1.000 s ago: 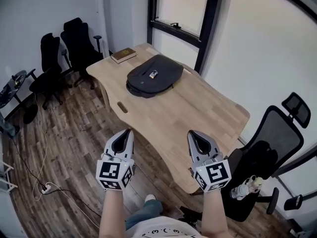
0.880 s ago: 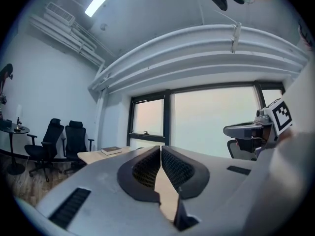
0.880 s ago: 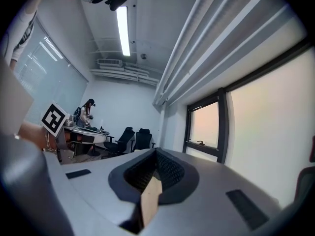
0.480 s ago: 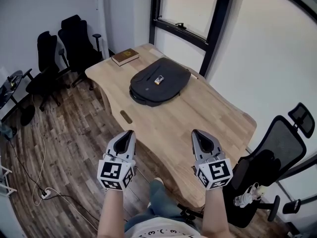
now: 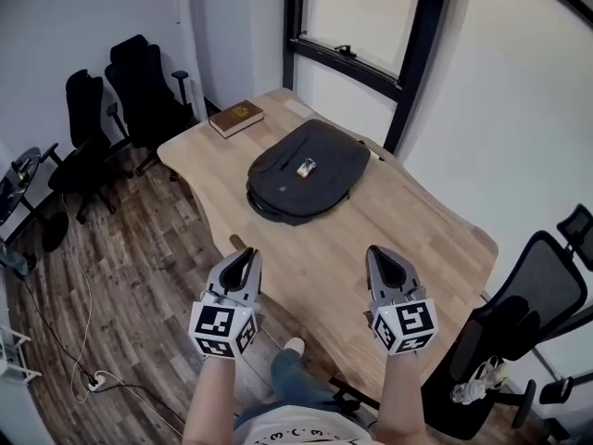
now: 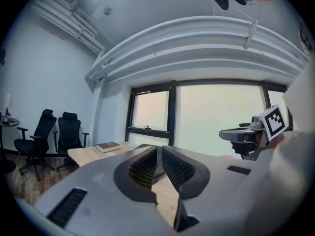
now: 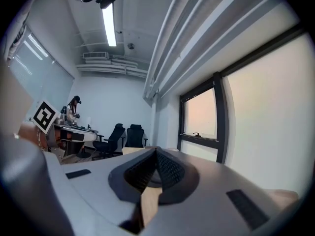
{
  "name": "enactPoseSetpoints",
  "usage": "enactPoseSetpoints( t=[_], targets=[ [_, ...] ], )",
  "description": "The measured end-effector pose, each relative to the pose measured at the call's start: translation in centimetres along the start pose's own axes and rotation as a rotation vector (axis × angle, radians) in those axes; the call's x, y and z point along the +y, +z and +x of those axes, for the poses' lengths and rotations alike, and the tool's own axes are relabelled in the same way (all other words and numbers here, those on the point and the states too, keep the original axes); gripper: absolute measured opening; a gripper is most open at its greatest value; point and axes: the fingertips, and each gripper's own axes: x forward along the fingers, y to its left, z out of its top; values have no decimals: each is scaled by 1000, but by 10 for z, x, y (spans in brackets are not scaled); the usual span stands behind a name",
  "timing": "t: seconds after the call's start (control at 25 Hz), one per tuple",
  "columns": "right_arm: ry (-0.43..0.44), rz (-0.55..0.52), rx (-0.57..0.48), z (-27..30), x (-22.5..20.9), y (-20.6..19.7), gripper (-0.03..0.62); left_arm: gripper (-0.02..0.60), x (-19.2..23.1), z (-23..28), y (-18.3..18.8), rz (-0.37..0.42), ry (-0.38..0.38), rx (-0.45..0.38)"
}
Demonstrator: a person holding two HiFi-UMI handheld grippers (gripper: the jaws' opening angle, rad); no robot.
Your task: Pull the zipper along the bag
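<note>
Both left gripper (image 5: 245, 265) and right gripper (image 5: 384, 263) pinched closed, empty, well short of the bag (image 5: 309, 169) at the table's far end. Risk: reaching the zipper without opening first.

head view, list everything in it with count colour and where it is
table: one, light wood, centre
bag: one, dark grey, lying on the table's far half
small object: one, pale, on top of the bag
book: one, brown, table's far left corner
office chairs: three, black, two by the left wall, one right of the table
left gripper: one, grey, shut, empty, at the table's near edge
right gripper: one, grey, shut, empty, over the table
</note>
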Motion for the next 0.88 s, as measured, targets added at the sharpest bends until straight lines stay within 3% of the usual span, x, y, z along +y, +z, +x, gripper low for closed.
enactPoseSetpoints(
  t=[0.4, 0.52, 0.88],
  targets=[
    [-119, 26, 67, 81, -68, -23, 51, 46, 15, 136, -8, -31, -151, 86],
    [-118, 6, 95, 104, -85, -30, 51, 130, 9, 173, -15, -44, -197, 117],
    [-84, -14, 172, 144, -122, -54, 51, 138, -14, 228, -32, -62, -264, 161]
  ],
)
